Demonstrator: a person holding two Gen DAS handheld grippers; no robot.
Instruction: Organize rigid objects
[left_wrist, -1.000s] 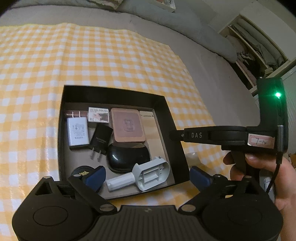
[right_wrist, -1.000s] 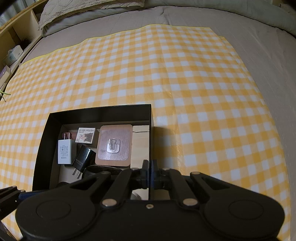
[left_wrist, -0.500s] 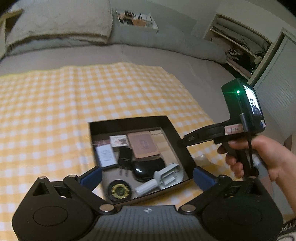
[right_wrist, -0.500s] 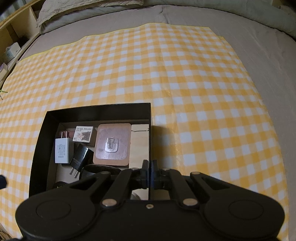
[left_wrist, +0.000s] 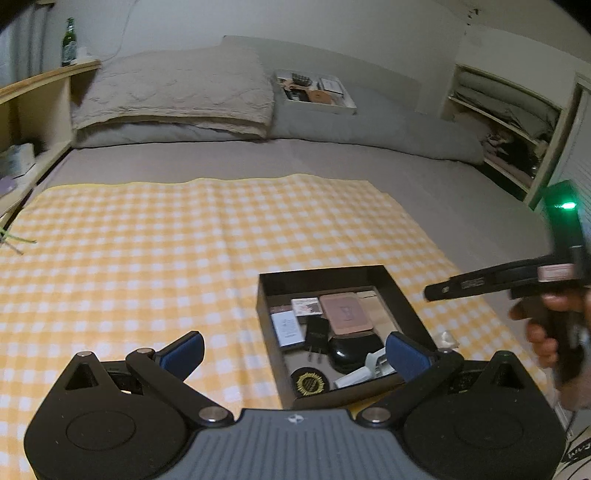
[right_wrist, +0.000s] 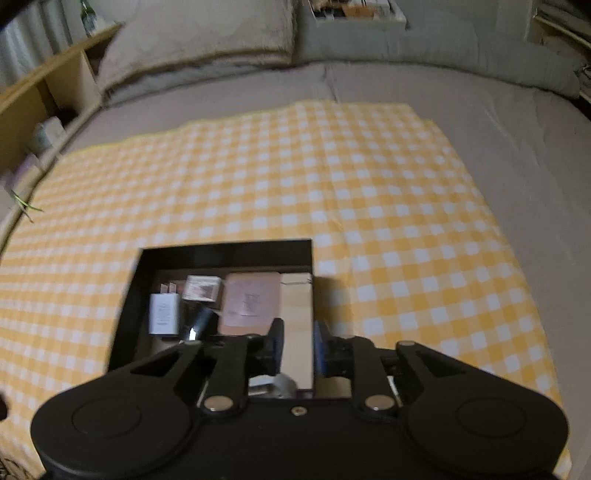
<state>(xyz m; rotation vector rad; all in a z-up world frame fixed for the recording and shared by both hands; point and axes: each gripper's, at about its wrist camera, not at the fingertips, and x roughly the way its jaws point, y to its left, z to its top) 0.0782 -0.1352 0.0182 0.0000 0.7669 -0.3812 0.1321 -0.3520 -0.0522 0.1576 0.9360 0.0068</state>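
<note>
Left wrist view: left gripper (left_wrist: 293, 352), jaws spread wide and empty, held above the yellow checked cloth (left_wrist: 155, 243) at the near-left corner of the black box (left_wrist: 404, 295). Contents, all lying in the box: white charger (left_wrist: 286, 328), black plug (left_wrist: 317, 332), small printed carton (left_wrist: 304, 305), brown pad (left_wrist: 345, 314), black rounded case (left_wrist: 351, 350), round gold-emblem disc (left_wrist: 310, 382), white plastic holder (left_wrist: 364, 371). One small clear piece (left_wrist: 447, 338) lies outside, just beside the right wall. Right wrist view: right gripper (right_wrist: 298, 349), jaws just been opening — now slightly apart, nothing between them, over the box's right wall (right_wrist: 312, 295). Judged step: sorting nearly complete, both hands clear of the box; next move likely calls for collecting the stray clear piece — a small, fiddly grip.
</note>
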